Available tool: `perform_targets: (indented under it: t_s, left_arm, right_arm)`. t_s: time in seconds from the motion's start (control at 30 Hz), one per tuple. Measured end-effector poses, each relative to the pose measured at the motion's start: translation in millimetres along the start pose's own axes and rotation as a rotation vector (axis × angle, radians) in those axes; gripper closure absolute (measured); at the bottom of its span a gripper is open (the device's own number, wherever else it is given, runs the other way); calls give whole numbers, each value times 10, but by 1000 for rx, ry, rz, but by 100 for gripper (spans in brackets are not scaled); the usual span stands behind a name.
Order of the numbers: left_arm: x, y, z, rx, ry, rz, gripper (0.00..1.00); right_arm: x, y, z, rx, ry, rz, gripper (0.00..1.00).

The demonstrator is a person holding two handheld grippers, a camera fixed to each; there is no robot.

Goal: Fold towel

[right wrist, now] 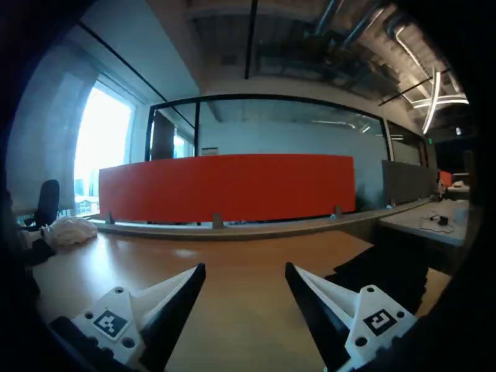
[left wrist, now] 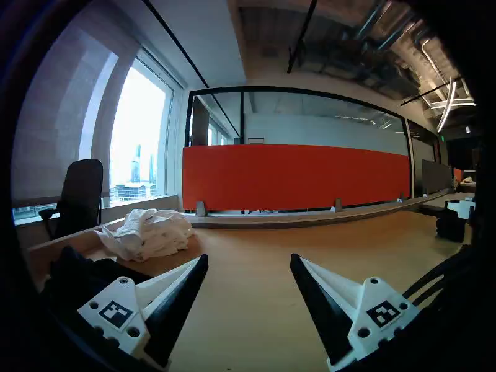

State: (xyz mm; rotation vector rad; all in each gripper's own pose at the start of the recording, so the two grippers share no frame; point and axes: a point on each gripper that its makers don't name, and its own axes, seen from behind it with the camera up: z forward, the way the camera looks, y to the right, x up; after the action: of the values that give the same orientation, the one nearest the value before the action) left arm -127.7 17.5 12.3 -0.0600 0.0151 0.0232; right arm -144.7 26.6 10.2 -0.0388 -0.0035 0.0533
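Observation:
A crumpled white towel point(left wrist: 149, 232) lies in a heap on the wooden desk point(left wrist: 260, 297), at the far left in the left gripper view. My left gripper point(left wrist: 248, 260) stands open low over the desk, to the right of the heap and nearer than it, with nothing between its fingers. In the right gripper view the same white towel point(right wrist: 69, 230) shows small at the far left edge of the desk point(right wrist: 248, 291). My right gripper point(right wrist: 245, 268) is open too, above bare wood, far from the towel.
An orange divider panel point(left wrist: 297, 177) runs along the desk's back edge. A black office chair point(left wrist: 77, 195) stands by the window at left. Dark items point(right wrist: 390, 266) lie on the desk at right. Another desk point(right wrist: 428, 223) with small objects stands farther right.

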Motion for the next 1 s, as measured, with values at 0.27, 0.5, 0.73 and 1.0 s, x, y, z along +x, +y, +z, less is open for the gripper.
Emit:
perform_targets:
  t_s: [0.27,0.5,0.73,1.0]
  left_arm:
    - [-3,2,0,0,0,0,2]
    - [-2,3,-2,0,0,0,2]
    - [-3,1,0,0,0,0,2]
    - [-6,-2,1,0,0,0,2]
  right_arm:
    - [-36,-84,3,20,1,-2,1]
    - [-94,-129,-12,25,-1,-18,1]
    - [-71,-141,-47,24,5,-38,1]
    - [-74,-163,-66,31,5,-42,1]
